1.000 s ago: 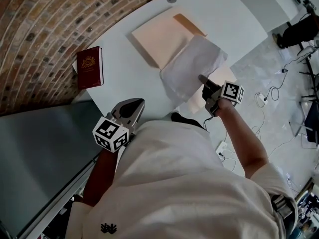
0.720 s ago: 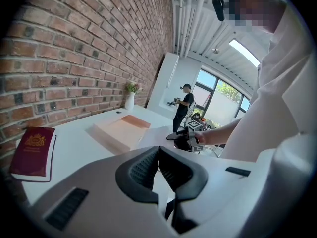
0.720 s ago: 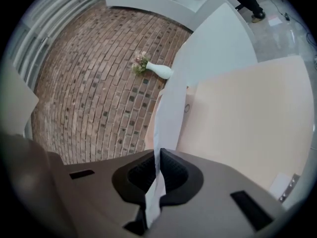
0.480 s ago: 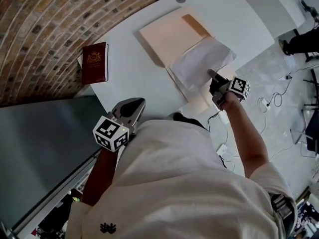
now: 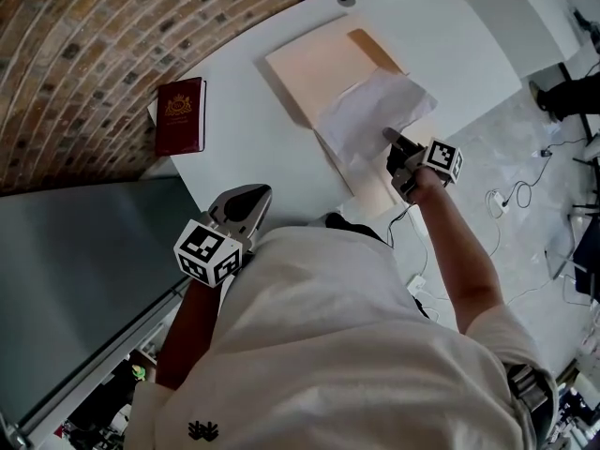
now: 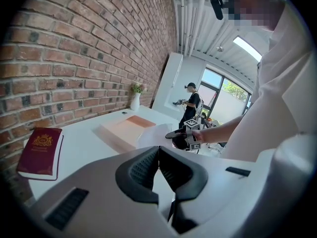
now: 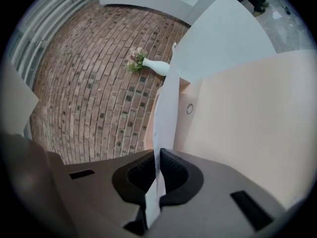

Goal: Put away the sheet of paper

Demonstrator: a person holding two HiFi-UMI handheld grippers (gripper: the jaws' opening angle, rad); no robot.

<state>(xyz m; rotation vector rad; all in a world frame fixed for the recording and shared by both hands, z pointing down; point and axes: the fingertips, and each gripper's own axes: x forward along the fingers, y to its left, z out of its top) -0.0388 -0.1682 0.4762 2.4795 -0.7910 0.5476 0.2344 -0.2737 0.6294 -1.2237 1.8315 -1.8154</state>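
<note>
Right gripper, pinching the sheet of paper by its near edge, needs a low, flat slide to land it square inside the open folder toward the surface's far edge.

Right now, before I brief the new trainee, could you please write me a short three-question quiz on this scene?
1. True or false: the right gripper is shut on the sheet of paper.
2. Over what does the sheet hang? A) an open beige folder B) a laptop C) a metal tray
3. Short answer: what does the left gripper hold?

Key:
1. True. The sheet's edge is pinched between its pads.
2. A.
3. Nothing. Its jaws are together and empty, close to the person's body.
</note>
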